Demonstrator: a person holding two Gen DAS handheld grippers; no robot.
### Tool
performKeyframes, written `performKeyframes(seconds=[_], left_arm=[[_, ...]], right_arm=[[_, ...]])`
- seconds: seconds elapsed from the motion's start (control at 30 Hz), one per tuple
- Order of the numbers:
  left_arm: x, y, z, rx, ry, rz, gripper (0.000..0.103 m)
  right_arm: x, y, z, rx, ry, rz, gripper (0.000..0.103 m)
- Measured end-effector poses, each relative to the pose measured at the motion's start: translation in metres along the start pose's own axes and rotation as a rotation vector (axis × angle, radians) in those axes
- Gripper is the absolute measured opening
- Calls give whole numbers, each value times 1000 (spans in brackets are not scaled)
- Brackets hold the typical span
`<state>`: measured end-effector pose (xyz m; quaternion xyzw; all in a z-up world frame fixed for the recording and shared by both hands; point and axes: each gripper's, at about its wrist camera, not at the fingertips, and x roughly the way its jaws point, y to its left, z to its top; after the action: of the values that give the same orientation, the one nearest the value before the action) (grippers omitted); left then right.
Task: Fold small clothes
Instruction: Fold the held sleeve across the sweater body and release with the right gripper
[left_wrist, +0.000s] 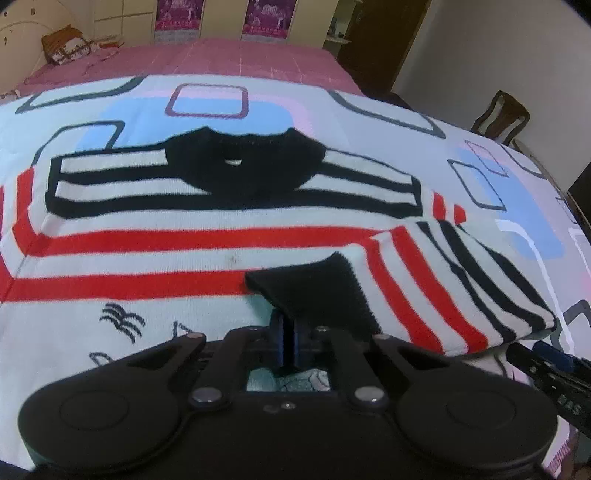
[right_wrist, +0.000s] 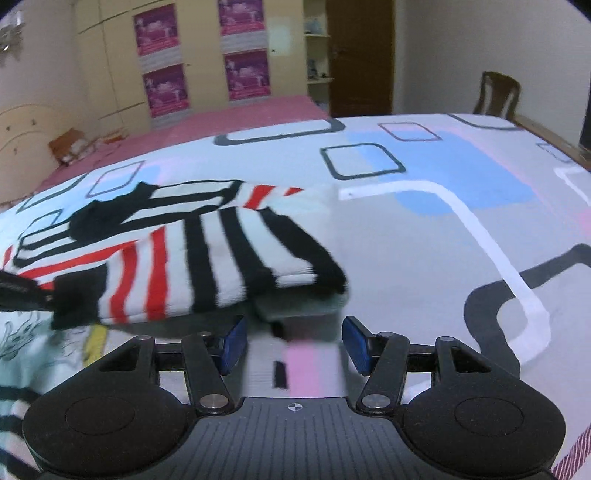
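Currently left gripper (left_wrist: 287, 338) clenched on sleeve cuff (left_wrist: 314, 291) of sweater (left_wrist: 184, 221) spread mid-bed (left_wrist: 369, 107); right gripper (right_wrist: 290, 345) released, empty. Risk: thin pinch slips, sleeve unfolds.

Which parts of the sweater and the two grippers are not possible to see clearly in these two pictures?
- Left wrist view: the sweater's hem and lower body lie behind the left gripper; its left sleeve runs off the picture's edge.
- Left wrist view: the sleeve cuff covers the closed fingertips.
- Left wrist view: only a corner of the right gripper shows; the edge cuts it off.
- Right wrist view: the folded sleeve is blurred; the open right gripper hides what is under it.
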<state>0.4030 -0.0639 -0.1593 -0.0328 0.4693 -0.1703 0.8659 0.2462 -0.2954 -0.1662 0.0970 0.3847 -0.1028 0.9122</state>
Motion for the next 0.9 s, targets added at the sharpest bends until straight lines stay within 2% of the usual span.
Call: performKeyframes(seconds=[0.17, 0.3, 0.33, 0.37, 0.4, 0.47, 0.5, 0.63, 0.7, 0.8, 0.9], left_arm=[[-35, 12, 19, -56, -94, -45, 4], [-64, 33, 29, -81, -181, 3, 4], [-68, 40, 29, -86, -194, 28, 4], [-70, 49, 27, -91, -200, 57, 4], [-70, 56, 25, -97, -195, 85, 4], [-61, 75, 16, -136, -150, 125, 4], [-55, 81, 11, -145, -130, 142, 4], [-33, 84, -10, -126, -78, 185, 4], [-27, 82, -12, -109, -80, 205, 4], [-28, 78, -9, -77, -68, 222, 5], [-41, 78, -9, -83, -98, 264, 24]], right_arm=[[12, 2, 6, 30, 10, 29, 57], [25, 7, 12, 47, 25, 57, 57], [26, 10, 13, 45, 23, 60, 52], [27, 12, 14, 35, 22, 62, 43], [30, 15, 14, 27, 33, 65, 27], [32, 18, 12, 16, 35, 59, 26], [32, 19, 11, 14, 38, 58, 20], [27, 16, 10, 7, 14, 47, 17], [33, 13, 4, 4, 54, 45, 17], [26, 11, 4, -18, 57, 61, 18], [15, 2, 7, -1, 63, 87, 19]])
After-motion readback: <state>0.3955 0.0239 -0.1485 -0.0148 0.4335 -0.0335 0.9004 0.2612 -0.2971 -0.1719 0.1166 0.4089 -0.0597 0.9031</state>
